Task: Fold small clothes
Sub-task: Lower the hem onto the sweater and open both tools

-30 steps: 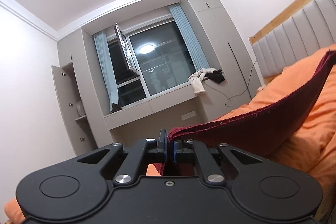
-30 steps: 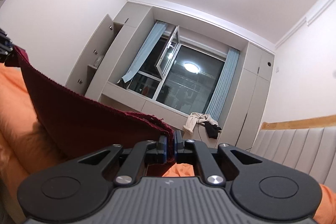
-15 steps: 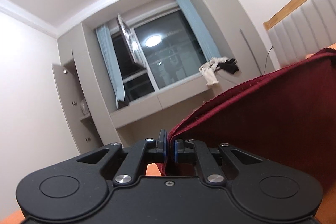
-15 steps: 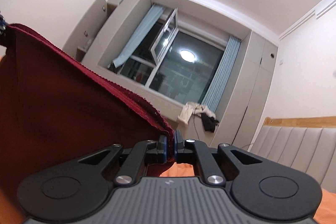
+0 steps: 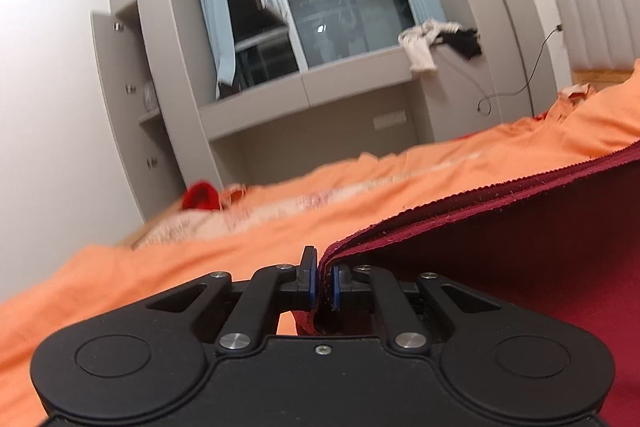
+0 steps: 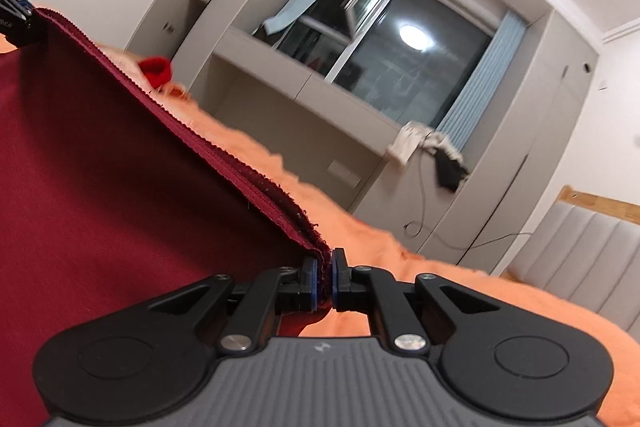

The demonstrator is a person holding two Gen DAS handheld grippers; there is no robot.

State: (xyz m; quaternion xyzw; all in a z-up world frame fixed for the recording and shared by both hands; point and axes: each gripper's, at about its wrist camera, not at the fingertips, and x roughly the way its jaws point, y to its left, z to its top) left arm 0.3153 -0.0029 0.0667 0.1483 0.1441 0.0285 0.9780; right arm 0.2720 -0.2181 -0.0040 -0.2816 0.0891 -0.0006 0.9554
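Both tongs, left gripper and right gripper, clamp corners of the dark red knit garment above the orange bedsheet.
Doubled edges (pinched thinly) could slip free, spoiling the fold.

Open orange bedding ahead, only a small red item lying far off.
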